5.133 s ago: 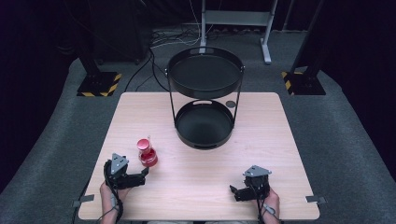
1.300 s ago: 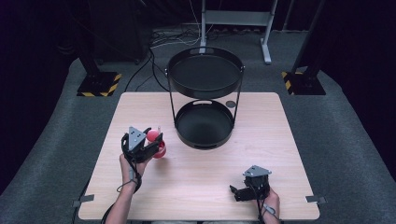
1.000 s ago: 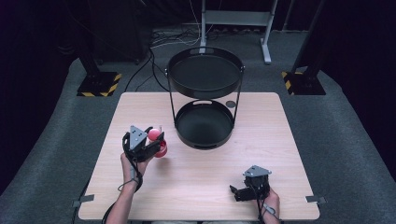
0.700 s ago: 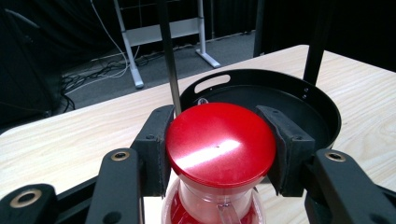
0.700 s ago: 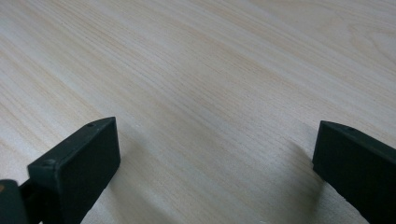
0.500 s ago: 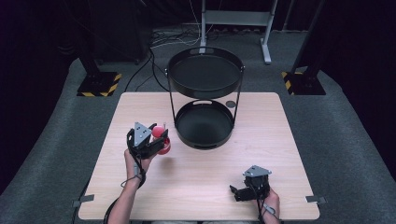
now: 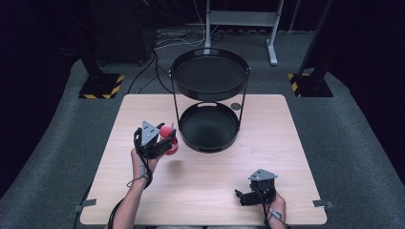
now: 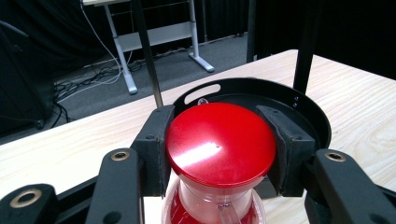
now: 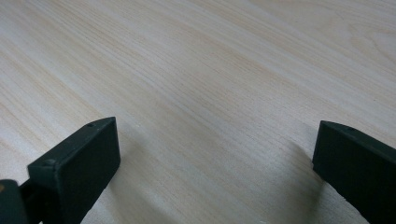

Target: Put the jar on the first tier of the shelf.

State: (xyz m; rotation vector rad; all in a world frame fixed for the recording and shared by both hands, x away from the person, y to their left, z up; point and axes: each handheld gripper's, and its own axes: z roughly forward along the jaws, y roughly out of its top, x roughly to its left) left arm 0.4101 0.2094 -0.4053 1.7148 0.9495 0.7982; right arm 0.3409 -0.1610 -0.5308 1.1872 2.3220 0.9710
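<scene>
Left tool (image 8: 219, 154) pinches the red-lidded jar (image 8: 220, 144) by its smooth, probably slippery lid; right tool (image 9: 210, 172) rests spread.

High view down over the whole table (image 7: 205, 191); gripper views close, low along the same wood.

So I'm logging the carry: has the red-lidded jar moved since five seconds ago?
Yes. The red-lidded jar, clamped in the left gripper, has gone forward and rightward toward the black two-tier stand.
</scene>
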